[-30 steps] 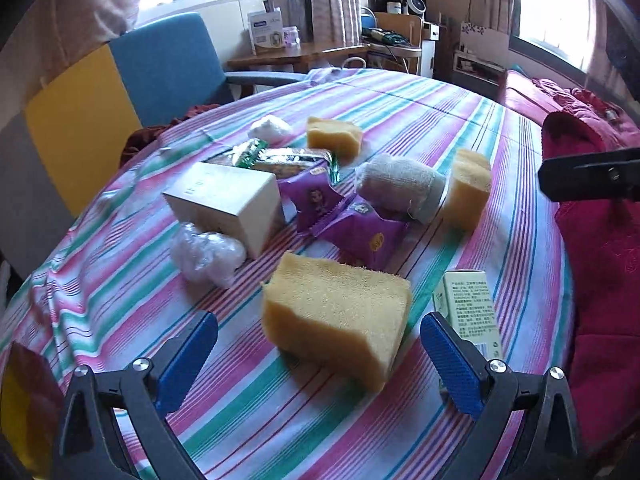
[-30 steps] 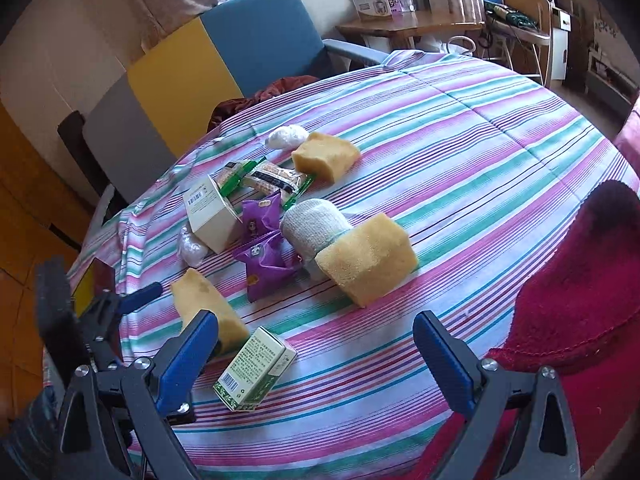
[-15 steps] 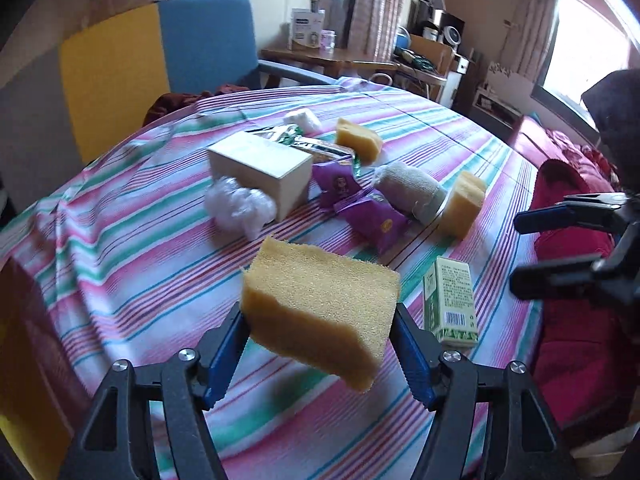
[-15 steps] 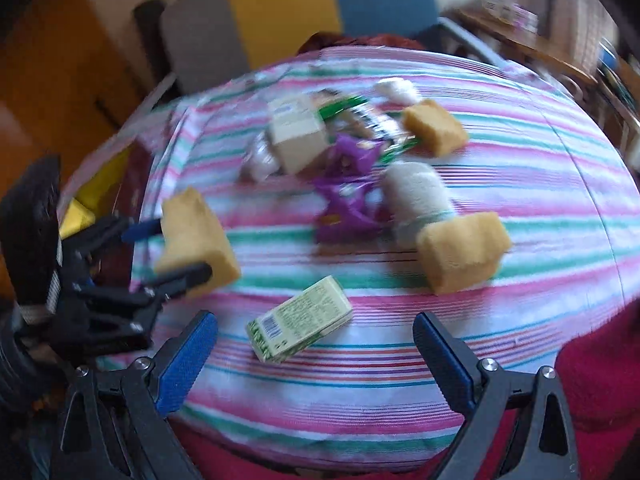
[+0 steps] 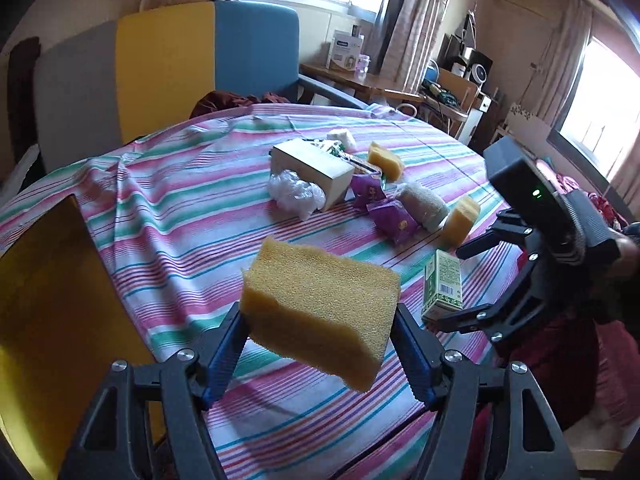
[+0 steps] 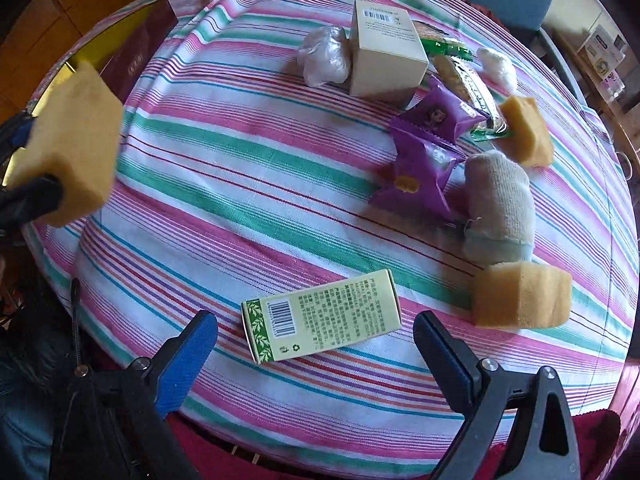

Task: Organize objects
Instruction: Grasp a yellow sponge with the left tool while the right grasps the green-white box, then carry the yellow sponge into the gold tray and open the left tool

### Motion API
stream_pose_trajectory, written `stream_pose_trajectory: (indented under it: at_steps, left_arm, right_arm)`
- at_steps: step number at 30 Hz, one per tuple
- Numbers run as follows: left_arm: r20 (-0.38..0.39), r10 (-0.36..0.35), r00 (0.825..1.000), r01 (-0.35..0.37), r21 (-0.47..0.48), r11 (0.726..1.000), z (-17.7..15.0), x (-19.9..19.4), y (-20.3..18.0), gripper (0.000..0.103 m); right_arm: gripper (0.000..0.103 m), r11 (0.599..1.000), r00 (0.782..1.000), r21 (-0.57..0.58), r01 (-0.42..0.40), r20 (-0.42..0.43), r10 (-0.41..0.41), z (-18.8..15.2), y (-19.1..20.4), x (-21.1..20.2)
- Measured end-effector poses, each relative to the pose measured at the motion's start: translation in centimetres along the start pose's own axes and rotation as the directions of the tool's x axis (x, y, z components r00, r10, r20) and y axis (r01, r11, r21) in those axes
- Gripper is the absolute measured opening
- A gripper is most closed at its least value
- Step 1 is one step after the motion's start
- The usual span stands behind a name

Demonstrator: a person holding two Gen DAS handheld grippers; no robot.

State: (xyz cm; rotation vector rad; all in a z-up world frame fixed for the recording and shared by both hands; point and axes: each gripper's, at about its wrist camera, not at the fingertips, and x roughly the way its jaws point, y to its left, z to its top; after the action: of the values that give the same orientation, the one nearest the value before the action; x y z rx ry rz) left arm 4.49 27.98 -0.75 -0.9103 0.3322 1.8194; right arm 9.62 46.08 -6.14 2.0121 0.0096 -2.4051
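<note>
Left hand-held gripper (image 5: pixel 320 354): tilted downward over the near edge of the counter (image 5: pixel 168 216), its blue pads pinching a large yellow sponge (image 5: pixel 320 312) by its two ends; the jaws closed on it within the last second.
Large yellow sponge: held in the air, clear of the striped cloth, with a yellow-lined box (image 5: pixel 44 304) at the counter's left edge just beside it.
Right hand-held gripper (image 6: pixel 316 354): pointing almost straight down over the counter's near edge, jaws spread wide, nothing between the pads.
Green carton (image 6: pixel 322 316): lying flat on the cloth directly beneath the spread jaws, barcode end to the left, not touched.
Other sponges: one (image 6: pixel 522 300) just right of the carton, touching a rolled grey sock (image 6: pixel 498 204); a smaller one (image 6: pixel 526 132) farther back.
Farther cluster: two purple packets (image 6: pixel 424 160), a cream box (image 6: pixel 386 54) and a crumpled clear bag (image 6: pixel 326 56), close together.
</note>
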Motion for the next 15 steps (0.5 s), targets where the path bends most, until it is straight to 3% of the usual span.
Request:
stream_pose_trajectory:
  at_steps: [1,2,3,8,10,13,15]
  left_arm:
    - [0.008,0.002,1.0,-0.002,-0.006,1.0,-0.1,-0.4,0.2,0.072]
    - [0.017,0.004,1.0,-0.003,-0.017,1.0,-0.2,-1.0,0.5,0.071]
    - [0.023,0.006,1.0,-0.005,-0.027,1.0,-0.1,-1.3,0.8,0.071]
    - [0.059,0.058,0.997,-0.05,-0.131,0.99,-0.4,-4.5,4.2,0.071]
    - [0.062,0.12,0.991,-0.107,-0.189,0.976,-0.6,-6.0,6.6,0.071]
    - [0.049,0.232,0.971,-0.207,-0.307,0.929,-1.1,-8.3,11.7,0.072]
    - [0.015,0.328,0.945,-0.297,-0.39,0.872,-1.8,-9.6,15.8,0.072]
  right_arm:
    - [0.097,1.0,1.0,0.001,0.006,-0.002,-0.006,0.0,0.1,0.1]
    - [0.082,1.0,1.0,0.001,0.009,-0.004,-0.009,0.0,0.1,0.2]
    - [0.077,1.0,1.0,0.003,0.014,-0.004,-0.014,0.0,0.2,0.3]
    - [0.076,0.999,0.999,0.032,0.022,0.037,-0.023,-0.4,0.1,-0.1]
    - [0.076,0.998,0.999,0.055,0.019,0.046,-0.022,-0.6,-0.2,-0.2]
    - [0.077,0.995,0.998,0.096,0.01,0.062,-0.016,-0.8,-0.9,-0.3]
    - [0.077,0.994,0.997,0.107,0.01,0.069,-0.018,-0.9,-1.0,-0.4]
